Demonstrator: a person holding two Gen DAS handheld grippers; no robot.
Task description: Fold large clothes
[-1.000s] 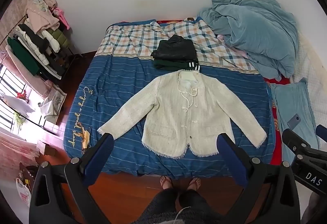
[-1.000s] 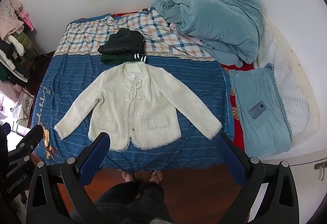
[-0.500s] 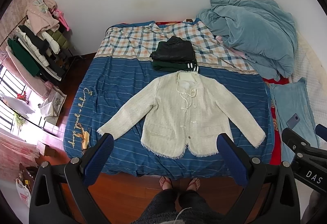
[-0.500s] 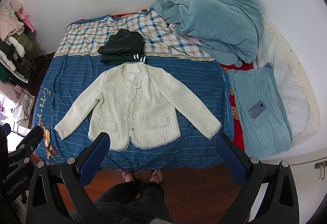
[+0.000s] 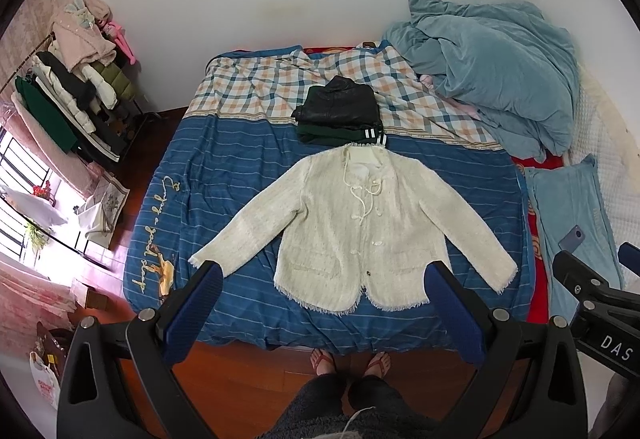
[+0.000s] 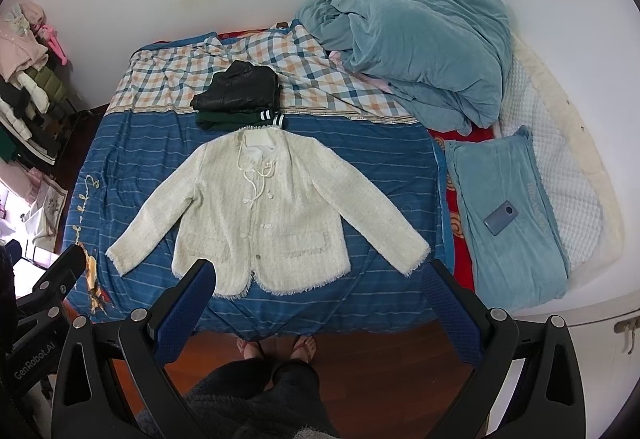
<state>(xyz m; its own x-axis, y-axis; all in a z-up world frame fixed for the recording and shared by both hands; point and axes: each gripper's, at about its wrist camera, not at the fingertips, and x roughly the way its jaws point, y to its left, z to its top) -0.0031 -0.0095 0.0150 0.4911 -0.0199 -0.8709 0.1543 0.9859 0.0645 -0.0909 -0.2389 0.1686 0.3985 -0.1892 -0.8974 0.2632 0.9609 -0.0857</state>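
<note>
We hold both tools above the foot of the bed [image 5: 224, 175], looking down on it. Our left hand-held gripper [image 5: 324, 281] has its two blue fingers [image 5: 192, 313] spread wide apart with nothing between them, and our right hand-held gripper [image 6: 320, 279] is spread just as wide and also carries nothing. The cream jacket [image 5: 360, 231] lies flat, front up, on the blue striped bedspread [image 6: 384, 155], both sleeves stretched out to the sides and angled toward the foot of the bed, its fringed hem near the bed's edge. Just beyond its collar, touching or nearly so, sits a pile of folded dark clothes [image 5: 340, 115], a black piece on top of a green one with white stripes. A rumpled blue blanket [image 6: 416, 51] is heaped at the far right corner, and a phone [image 6: 501, 217] lies on a blue pillow [image 6: 512, 259] to the right of the jacket. A rack of clothes [image 5: 68, 99] stands against the left wall. Our feet in sandals [image 5: 350, 359] show on the wooden floor below the bed.
</note>
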